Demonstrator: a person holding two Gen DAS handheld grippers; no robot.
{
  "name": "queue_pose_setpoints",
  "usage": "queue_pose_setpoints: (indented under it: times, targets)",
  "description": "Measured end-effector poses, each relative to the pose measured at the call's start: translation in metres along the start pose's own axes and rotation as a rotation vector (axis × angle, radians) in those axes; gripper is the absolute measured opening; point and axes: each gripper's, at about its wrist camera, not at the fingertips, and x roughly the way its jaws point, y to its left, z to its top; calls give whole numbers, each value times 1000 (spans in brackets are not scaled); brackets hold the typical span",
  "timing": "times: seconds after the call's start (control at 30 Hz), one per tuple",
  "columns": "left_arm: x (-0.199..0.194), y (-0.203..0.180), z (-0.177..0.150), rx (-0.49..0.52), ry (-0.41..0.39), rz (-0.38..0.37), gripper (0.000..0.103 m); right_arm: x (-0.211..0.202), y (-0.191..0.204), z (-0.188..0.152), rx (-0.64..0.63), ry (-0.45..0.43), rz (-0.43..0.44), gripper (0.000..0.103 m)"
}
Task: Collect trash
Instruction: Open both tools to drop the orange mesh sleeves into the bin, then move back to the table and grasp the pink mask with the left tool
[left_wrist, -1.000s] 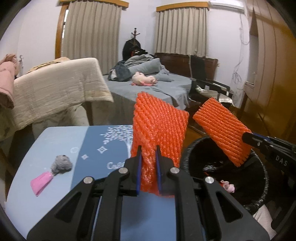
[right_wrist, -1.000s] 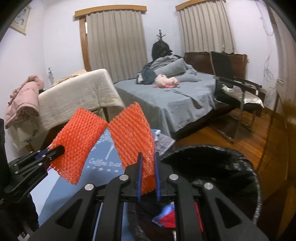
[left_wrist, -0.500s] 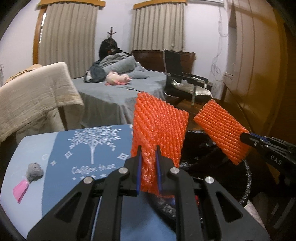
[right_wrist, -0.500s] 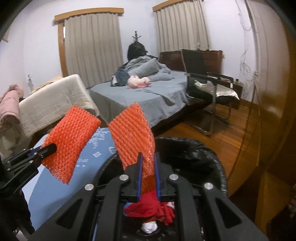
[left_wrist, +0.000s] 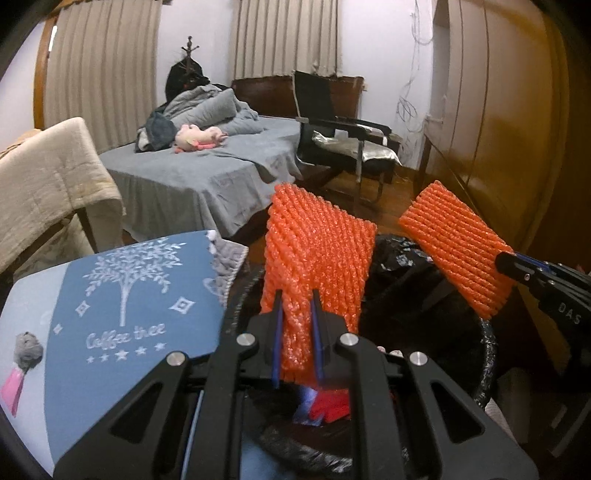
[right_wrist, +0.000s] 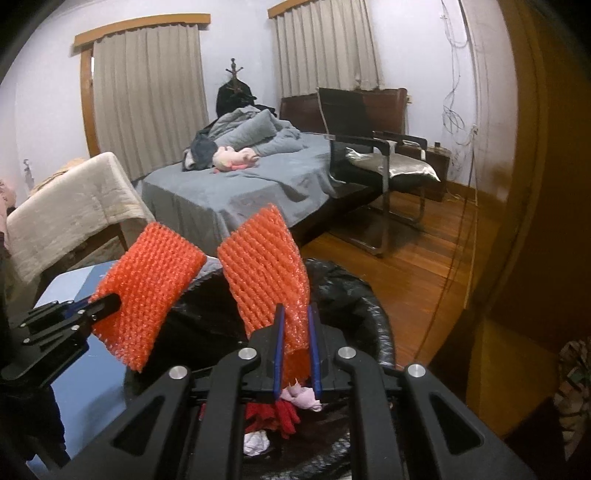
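Note:
My left gripper (left_wrist: 295, 306) is shut on the lower end of an orange foam net (left_wrist: 317, 254), held upright over the near rim of a black-lined trash bin (left_wrist: 487, 354). To its right, my right gripper (left_wrist: 513, 264) is shut on a second orange foam net (left_wrist: 454, 251) above the bin. In the right wrist view the right gripper (right_wrist: 295, 314) grips its net (right_wrist: 266, 266) over the bin (right_wrist: 369, 306), and the left gripper (right_wrist: 107, 304) holds its net (right_wrist: 151, 288) at the left. Red cloth (right_wrist: 277, 413) and crumpled tissue (right_wrist: 303, 397) lie inside the bin.
A table with a blue printed cloth (left_wrist: 122, 295) stands left of the bin, with a grey pompom and pink tag (left_wrist: 24, 350) on it. Behind are a grey bed (left_wrist: 207, 173), a black chair (left_wrist: 343, 136), a blanket-draped chair (left_wrist: 48, 184) and a wooden wardrobe (left_wrist: 509, 129).
Both grippers have swung right and slightly down with their nets, from above the table's edge to above the bin. The bin's contents now show beneath them.

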Motion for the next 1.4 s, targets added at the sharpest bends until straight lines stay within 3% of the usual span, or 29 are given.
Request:
queue_pose_setpoints:
  times: [0.27,0.33,0.37,0.4,0.43,0.57,0.63,0.73,0.83,1.03,1.4]
  targets:
    - [27,-20,0,24,27,-46,15,9,-18,-6,28,26,-33,14]
    - [32,-23,-2,20,36,-69,23,13,-20,-7,29,38,-44,16]
    - [33,-22,-3,16,39,-78,36,14,-21,-8,31,44,-46,17]
    - [34,-21,-4,10,39,-87,48,16,-22,-9,33,50,-48,22]
    - [33,-19,-5,5,36,-93,53,17,-22,-8,34,53,-52,31]
    - [27,-9,-5,-8,19,-80,61,17,-21,-9,33,52,-61,53]
    - [21,-1,-4,-15,7,-63,66,14,-19,-8,28,37,-68,77]
    - [8,13,-2,-26,-22,-23,79,7,-13,-4,16,-2,-66,98]
    - [-6,28,-2,-37,-53,27,90,2,-4,1,11,-25,-29,97]
    - [-37,69,-4,-83,-92,119,92,-1,33,10,-21,-53,40,97]
    - [-85,156,-25,-175,-126,301,93,16,134,12,-131,-52,176,97]
